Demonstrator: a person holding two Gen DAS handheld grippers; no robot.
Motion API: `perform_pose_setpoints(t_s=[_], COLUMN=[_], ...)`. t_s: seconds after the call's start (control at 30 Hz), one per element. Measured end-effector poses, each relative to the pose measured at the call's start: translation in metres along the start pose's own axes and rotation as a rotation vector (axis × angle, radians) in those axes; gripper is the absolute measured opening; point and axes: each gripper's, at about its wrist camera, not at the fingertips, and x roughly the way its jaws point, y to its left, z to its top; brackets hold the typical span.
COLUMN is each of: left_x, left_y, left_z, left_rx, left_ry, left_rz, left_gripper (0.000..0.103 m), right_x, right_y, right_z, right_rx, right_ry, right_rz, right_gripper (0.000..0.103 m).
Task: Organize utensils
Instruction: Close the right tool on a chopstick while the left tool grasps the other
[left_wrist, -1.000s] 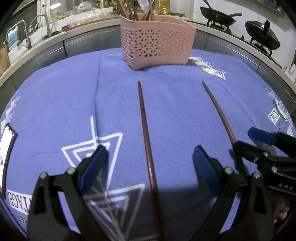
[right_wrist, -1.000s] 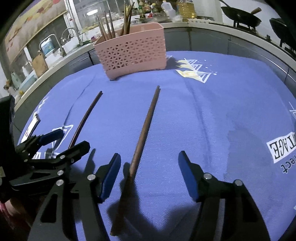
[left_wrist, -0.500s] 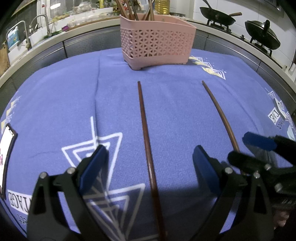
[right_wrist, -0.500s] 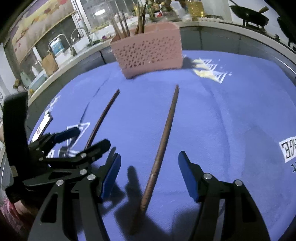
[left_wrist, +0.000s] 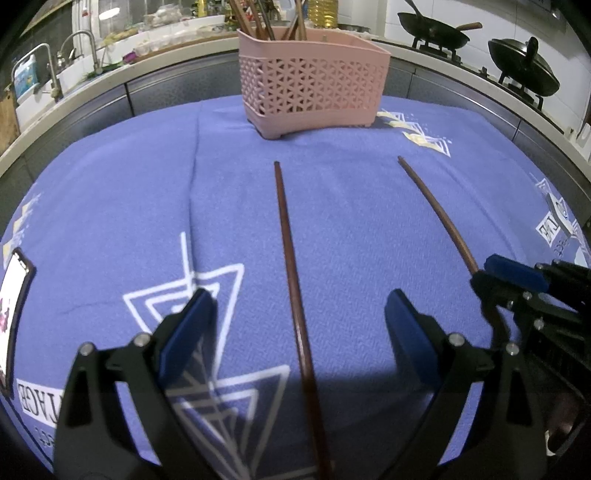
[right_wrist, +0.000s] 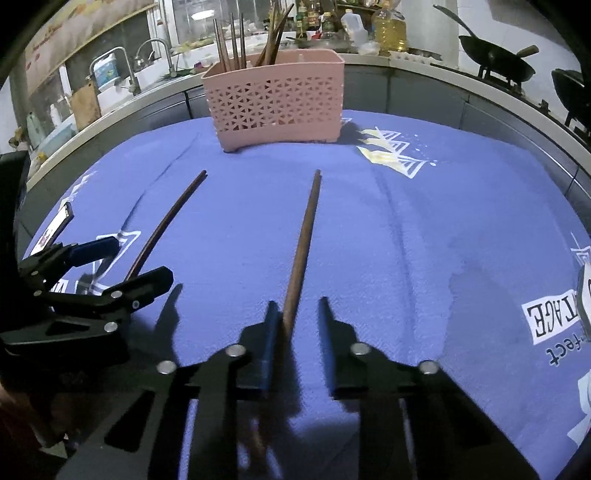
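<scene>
Two chopsticks lie on the blue cloth (left_wrist: 110, 206), and each gripper is lined up over one of them. The left gripper (left_wrist: 299, 325) hangs with its jaws spread wide, the left chopstick (left_wrist: 288, 258) running straight up the gap between them, neither pad touching it. Over on the other side, the right gripper (right_wrist: 295, 325) is closing right now: its jaws are drawn in narrow around the right chopstick (right_wrist: 304, 240), the left pad looks to be against the wood, a sliver of cloth shows on the other side, so I would not call it a firm grip yet.

Both sticks point toward the pink basket (right_wrist: 277, 107) at the far end of the cloth, well apart from their tips. Several chopsticks (right_wrist: 232, 44) already stand upright in that basket, so part of the sorting looks done. What is left, by my reading: these two have to be lifted and dropped in with the rest. Neither is off the cloth for sure.

As for writing, the cloth carries a printed label (right_wrist: 554, 317) in block letters, upside down from the right wrist view; "AGE" reads clearly, with small letters "fect" beside it. The rest is cut off. No brand is legible on the bottles behind.
</scene>
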Motion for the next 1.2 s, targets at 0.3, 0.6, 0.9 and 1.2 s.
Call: perform_pose_setpoints(t_s=[0.3, 0.6, 0.9, 1.2], left_x=[0.001, 0.016, 0.039, 0.013], left_y=[-0.001, 0.008, 0.015, 0.026], left_z=[0.002, 0.034, 0.064, 0.089], left_rx=[0.014, 0.044, 0.072, -0.007], left_ry=[0.008, 0.034, 0.038, -0.034], left_rz=[-0.020, -0.009, -0.023, -0.185], left_gripper=[0.091, 0.073, 0.027, 0.005], right_x=[-0.001, 0.018, 0.056, 0.029], right_y=[-0.011, -0.023, -0.005, 0.012], right_z=[0.001, 0.034, 0.082, 0.099], right_rx=[0.071, 0.096, -0.084, -0.118], right_ry=[0.013, 0.068, 0.079, -0.002], right_rz=[0.069, 0.147, 0.068, 0.187], right_gripper=[0.009, 0.029, 0.018, 0.005])
